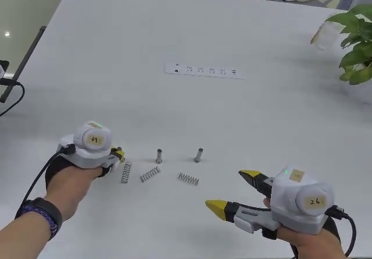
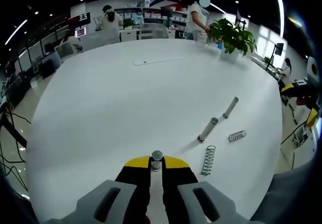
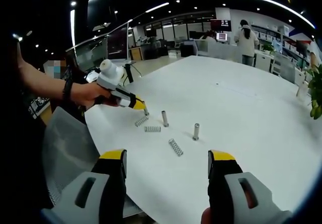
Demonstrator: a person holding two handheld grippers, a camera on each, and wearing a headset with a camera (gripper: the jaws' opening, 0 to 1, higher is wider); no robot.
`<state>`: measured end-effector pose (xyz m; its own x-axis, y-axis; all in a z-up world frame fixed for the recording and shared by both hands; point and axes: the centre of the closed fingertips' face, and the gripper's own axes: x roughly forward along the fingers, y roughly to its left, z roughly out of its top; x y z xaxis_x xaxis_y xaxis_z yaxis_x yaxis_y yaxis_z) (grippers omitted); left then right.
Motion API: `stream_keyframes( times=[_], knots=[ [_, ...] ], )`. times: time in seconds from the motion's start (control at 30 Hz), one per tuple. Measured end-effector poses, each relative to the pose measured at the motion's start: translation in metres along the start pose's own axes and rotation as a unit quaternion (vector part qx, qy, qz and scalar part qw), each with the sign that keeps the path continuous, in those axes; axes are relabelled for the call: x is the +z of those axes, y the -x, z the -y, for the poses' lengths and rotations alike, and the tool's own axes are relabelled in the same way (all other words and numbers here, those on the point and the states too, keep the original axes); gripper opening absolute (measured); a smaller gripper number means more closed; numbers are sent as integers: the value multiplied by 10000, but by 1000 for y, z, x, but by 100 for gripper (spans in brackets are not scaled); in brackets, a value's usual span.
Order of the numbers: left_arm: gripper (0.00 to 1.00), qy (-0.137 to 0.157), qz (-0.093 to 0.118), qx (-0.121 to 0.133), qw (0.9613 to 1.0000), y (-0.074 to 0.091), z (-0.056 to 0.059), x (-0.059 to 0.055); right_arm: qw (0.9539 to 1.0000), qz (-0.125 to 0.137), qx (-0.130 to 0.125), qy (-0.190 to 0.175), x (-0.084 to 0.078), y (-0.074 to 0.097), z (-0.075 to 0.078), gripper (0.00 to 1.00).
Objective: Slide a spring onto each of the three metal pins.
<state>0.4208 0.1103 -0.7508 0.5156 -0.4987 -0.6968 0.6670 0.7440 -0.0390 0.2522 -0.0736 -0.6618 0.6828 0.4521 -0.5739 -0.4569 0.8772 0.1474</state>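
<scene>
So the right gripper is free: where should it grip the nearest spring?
Near one end of the spring, jaws across the coils, likely from above with the right gripper: it lies flat on the table, and that leaves the far end open for a pin.

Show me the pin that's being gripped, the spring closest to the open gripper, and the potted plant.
gripped pin (image 2: pixel 157 156): left gripper view, on its round top end between the yellow jaw tips.
spring (image 1: pixel 188 178): head view, on the middle of its coil.
potted plant (image 1: pixel 359 52): head view, on its green leaves.
</scene>
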Motion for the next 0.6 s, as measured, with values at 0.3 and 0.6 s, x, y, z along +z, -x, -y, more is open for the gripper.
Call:
stream_keyframes(
  times=[0.3, 0.6],
  knots=[
    [0, -17, -76, -49, 10000, -1, 2, -4, 10000, -1, 4, -9, 0, 0, 1, 64],
    [11, 34, -191, -47, 9998, -1, 1, -14, 10000, -13, 15, -28, -2, -1, 1, 64]
  ],
)
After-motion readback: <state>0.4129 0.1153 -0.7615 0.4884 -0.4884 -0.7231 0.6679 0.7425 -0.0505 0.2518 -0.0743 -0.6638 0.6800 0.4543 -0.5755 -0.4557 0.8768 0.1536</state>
